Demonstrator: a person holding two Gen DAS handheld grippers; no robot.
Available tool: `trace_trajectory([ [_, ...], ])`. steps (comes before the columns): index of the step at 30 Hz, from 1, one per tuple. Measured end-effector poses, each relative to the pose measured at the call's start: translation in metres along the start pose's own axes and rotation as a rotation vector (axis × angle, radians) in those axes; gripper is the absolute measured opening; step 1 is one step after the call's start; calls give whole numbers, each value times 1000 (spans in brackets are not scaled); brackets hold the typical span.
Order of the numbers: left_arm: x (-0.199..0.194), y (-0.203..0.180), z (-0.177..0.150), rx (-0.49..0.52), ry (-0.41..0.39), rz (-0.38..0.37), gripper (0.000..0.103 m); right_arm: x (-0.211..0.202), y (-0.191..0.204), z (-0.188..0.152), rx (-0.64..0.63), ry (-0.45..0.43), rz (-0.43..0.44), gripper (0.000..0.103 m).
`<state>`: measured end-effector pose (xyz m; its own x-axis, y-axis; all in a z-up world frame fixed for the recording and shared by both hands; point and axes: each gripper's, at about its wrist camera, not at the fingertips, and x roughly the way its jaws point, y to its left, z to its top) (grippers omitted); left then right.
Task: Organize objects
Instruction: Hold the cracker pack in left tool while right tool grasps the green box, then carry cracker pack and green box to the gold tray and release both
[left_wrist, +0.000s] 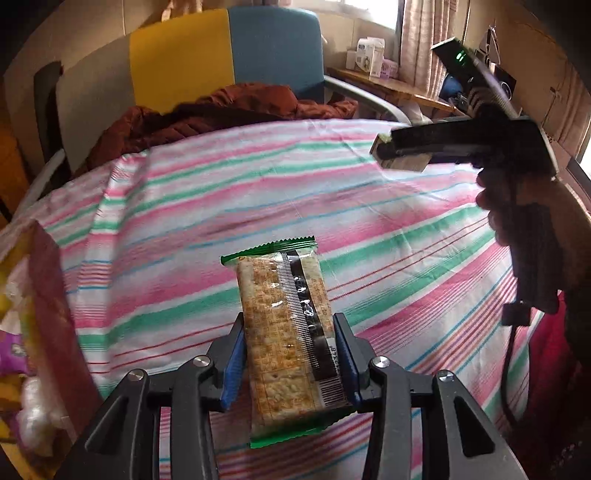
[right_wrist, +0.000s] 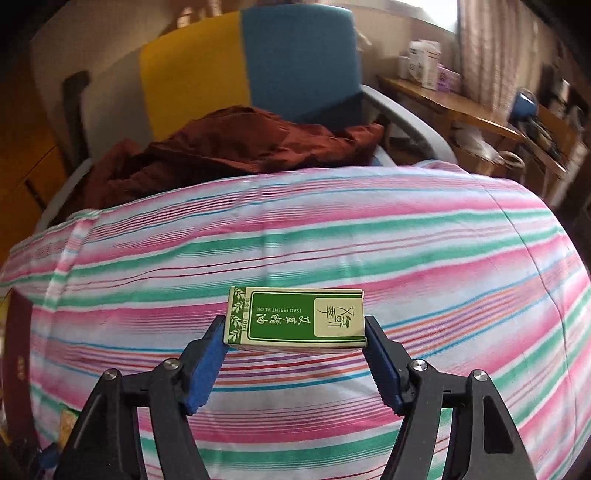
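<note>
In the left wrist view a clear cracker packet (left_wrist: 282, 325) with green sealed ends lies lengthwise between the blue pads (left_wrist: 233, 365), above the striped cloth (left_wrist: 221, 206). My left gripper (left_wrist: 289, 321) is shut on its long sides. In the right wrist view my right gripper (right_wrist: 295, 326) is shut on a green and cream essential oil box (right_wrist: 297, 317), held crosswise by its two short ends over the cloth (right_wrist: 332, 236). The left wrist view also shows the right gripper (left_wrist: 402, 153) at the upper right, with a hand (left_wrist: 509, 218) on its handle.
A maroon carton (left_wrist: 51, 306) with snack packets stands at the left edge. Behind the cloth, a rust-brown jacket (right_wrist: 236, 151) lies on a yellow and blue chair (right_wrist: 295, 55). A wooden desk (right_wrist: 461, 107) with boxes stands at the back right.
</note>
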<state>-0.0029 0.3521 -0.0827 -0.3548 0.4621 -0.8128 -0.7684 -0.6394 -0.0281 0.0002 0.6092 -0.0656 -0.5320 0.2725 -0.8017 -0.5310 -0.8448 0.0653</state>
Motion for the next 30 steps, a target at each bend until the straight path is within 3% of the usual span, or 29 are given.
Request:
trace_trajectory([
  [17,-90,51,-6,-76,-136,87,44,-6,58,-21,-151,57,97,71],
  [30,-127,114,-42,-221,-172,118,44,-65,148,-31,-216,5,255,71],
])
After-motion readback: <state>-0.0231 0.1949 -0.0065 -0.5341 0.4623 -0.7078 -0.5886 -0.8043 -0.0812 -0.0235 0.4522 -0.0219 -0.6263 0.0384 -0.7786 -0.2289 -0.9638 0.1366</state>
